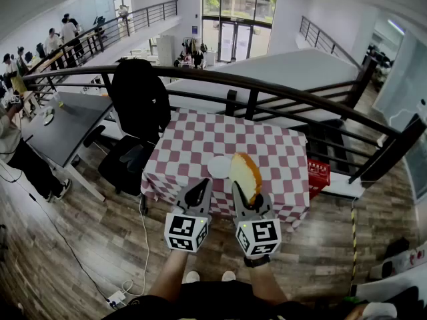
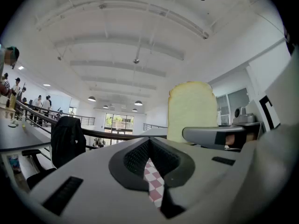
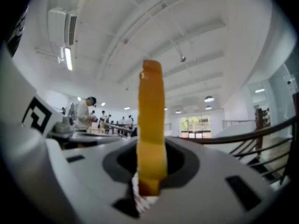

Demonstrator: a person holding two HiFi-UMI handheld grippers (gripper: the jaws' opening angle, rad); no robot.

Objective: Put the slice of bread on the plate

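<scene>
A slice of bread point(image 1: 245, 173) with a golden crust stands upright in my right gripper point(image 1: 249, 197), whose jaws are shut on its lower end. The right gripper view shows the bread point(image 3: 151, 120) edge-on between the jaws of that gripper point(image 3: 149, 171). A white plate point(image 1: 216, 167) lies near the front edge of the red-and-white checkered table point(image 1: 273, 149), just left of and behind the bread, which partly hides it. My left gripper point(image 1: 197, 193) hangs beside the right one, shut and holding nothing. In the left gripper view the bread point(image 2: 191, 111) rises to the right of those jaws point(image 2: 150, 157).
A black office chair point(image 1: 137, 105) draped with a jacket stands left of the table. A dark railing point(image 1: 267, 89) runs behind it. A red crate point(image 1: 319, 173) sits at the table's right. A grey desk point(image 1: 60, 125) and people are at far left. A cable point(image 1: 143, 245) trails on the wooden floor.
</scene>
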